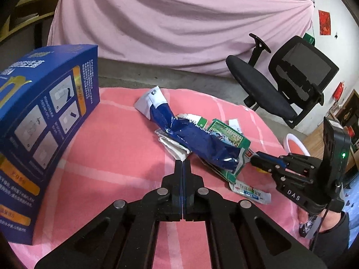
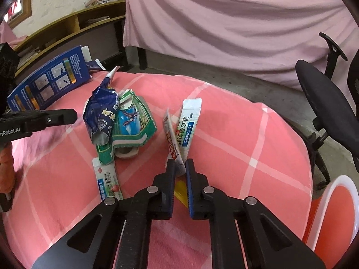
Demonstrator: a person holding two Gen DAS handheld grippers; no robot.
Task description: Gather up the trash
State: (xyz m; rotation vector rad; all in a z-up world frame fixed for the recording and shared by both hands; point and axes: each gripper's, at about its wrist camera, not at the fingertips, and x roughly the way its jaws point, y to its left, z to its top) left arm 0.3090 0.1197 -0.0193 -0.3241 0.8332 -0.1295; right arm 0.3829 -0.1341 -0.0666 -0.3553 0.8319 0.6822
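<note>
The right gripper (image 2: 180,168) is pinching two sachets (image 2: 187,123) by their lower ends; its jaws are pressed on them. The left gripper (image 1: 182,163) is pressed together at a white wrapper (image 1: 172,144), though no grip can be confirmed. Remaining trash (image 2: 116,121) lies heaped on the pink checked surface (image 2: 235,139). A slow, level lift is advised, lest either sachet slip. "DIKANG" is legible on the sachets.

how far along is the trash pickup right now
Early on: no trash visibly binned yet. In hand: the right gripper is shut on two sachets, jaws pinching their near ends. The left gripper is shut at the edge of the pile, apparently on white paper. Left: the blue wrapper, green packet and another sachet lie on the pink cloth.
</note>
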